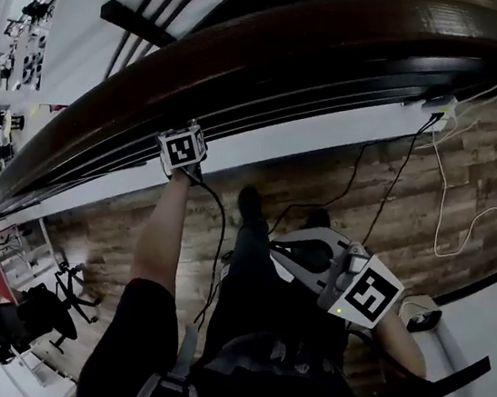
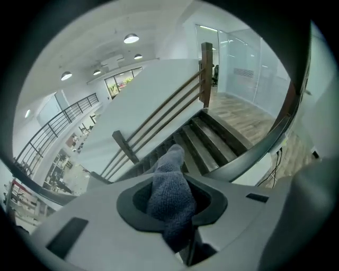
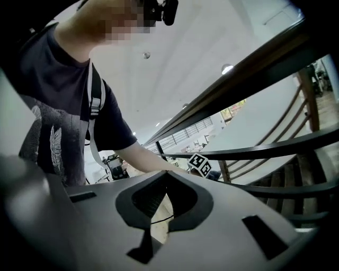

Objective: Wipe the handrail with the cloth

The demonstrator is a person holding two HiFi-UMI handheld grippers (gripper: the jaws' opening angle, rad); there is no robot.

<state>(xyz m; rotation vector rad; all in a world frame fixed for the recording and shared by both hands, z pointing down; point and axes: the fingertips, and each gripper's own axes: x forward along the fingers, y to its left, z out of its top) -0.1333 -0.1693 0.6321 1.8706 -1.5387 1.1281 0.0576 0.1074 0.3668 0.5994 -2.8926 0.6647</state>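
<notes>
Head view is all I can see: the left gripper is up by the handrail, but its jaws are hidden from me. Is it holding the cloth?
Observer: Yes. The left gripper has its jaws shut on a grey knitted cloth, which sticks out past them.
Operator: Is the cloth on the handrail?
Observer: Can't tell. In the left gripper view its tip shows against the stairs, with the handrail curving past on its right.
Operator: And the right gripper?
Observer: The right gripper is empty; its jaws are together with nothing between them.
</notes>
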